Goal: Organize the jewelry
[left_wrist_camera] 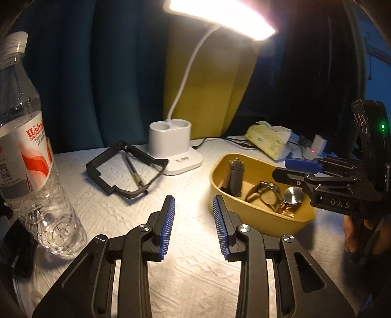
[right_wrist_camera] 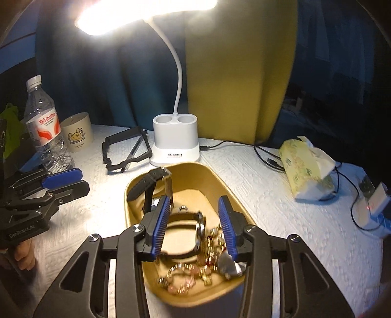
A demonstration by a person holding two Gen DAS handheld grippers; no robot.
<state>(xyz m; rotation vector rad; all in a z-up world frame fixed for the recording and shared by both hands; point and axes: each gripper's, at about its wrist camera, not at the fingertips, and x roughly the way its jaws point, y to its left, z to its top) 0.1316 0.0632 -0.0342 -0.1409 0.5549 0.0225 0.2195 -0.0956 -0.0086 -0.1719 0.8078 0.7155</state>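
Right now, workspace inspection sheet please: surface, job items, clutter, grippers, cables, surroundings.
Surface: table under a white textured cover, lit by the lamp.
Job's things: yellow tray holding watches, a black strap and gold chains.
Clutter: bottle, cup, black frame around a pen, tissue pack.
Grippers: left gripper open over bare cover; right gripper open over the tray, holding nothing.
Cables: black cable behind the tray; another to a white adapter.
Surroundings: blue and yellow curtains.

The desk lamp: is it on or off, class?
On. The desk lamp head glows bright white, lighting the tablecloth below.
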